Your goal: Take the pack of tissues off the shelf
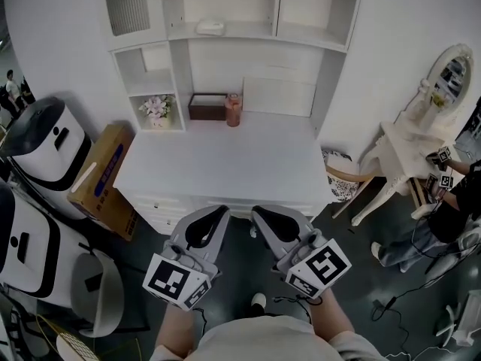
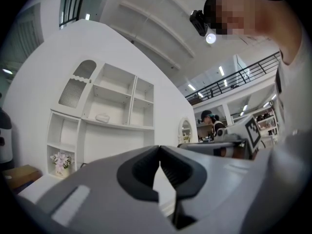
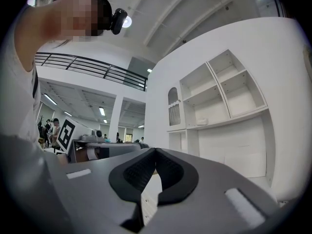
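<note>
White shelving rises behind the counter [image 1: 225,164]; the tissues [image 1: 210,27] lie on a shelf [image 1: 259,33] high above the counter. The left gripper [image 1: 223,210] and right gripper [image 1: 256,210] are closed and empty, short of the counter. Best to open one early, reach high, and pinch the pack's narrow side.

Counter [image 1: 225,164], white, mostly bare. At its back stand a dark brown box [image 1: 207,106] and an upright reddish jar [image 1: 234,110] just beside the box on its right. Potted pink flowers [image 1: 156,110] are left of the box. A cardboard carton [image 1: 105,177] lies tilted on the floor at the counter's left end. At right is a vanity table [image 1: 402,153] with an oval mirror [image 1: 452,70], and a person [image 1: 443,216] is beside it.
</note>
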{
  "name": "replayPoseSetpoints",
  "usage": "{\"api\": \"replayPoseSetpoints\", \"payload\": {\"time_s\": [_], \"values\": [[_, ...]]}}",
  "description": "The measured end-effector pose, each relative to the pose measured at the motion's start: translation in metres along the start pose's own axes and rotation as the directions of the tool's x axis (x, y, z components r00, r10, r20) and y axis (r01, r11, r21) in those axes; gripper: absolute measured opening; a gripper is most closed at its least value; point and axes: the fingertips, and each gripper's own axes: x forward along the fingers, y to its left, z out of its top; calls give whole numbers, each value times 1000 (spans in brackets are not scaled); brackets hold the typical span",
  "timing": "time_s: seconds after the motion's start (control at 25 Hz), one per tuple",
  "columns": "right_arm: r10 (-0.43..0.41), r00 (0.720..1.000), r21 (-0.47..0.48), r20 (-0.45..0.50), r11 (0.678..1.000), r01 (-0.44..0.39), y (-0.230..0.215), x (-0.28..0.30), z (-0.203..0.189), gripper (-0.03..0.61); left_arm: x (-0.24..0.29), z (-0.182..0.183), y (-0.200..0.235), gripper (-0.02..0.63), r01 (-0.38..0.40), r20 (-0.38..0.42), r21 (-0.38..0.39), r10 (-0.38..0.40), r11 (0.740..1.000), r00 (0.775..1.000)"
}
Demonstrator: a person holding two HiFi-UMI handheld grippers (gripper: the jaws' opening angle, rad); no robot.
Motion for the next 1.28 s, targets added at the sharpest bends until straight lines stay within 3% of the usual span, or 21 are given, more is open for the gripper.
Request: {"api": "replayPoseSetpoints", "payload": {"time_s": [0.4,0.68,1.28], "values": [[28,999,6,21,1000,-29,-61,-2,3,-2,54,-3,-2,2,-47,19,10,47,999,999],[48,999,26,17,998,-48,-74,11,-4,-2,66,-7,15,2,-78,15,1,78,997,997],[-18,1000,35,18,999,17,-114,80,-9,-2,107,-13,87,2,-13,-4,9,13,1000,1000]]}}
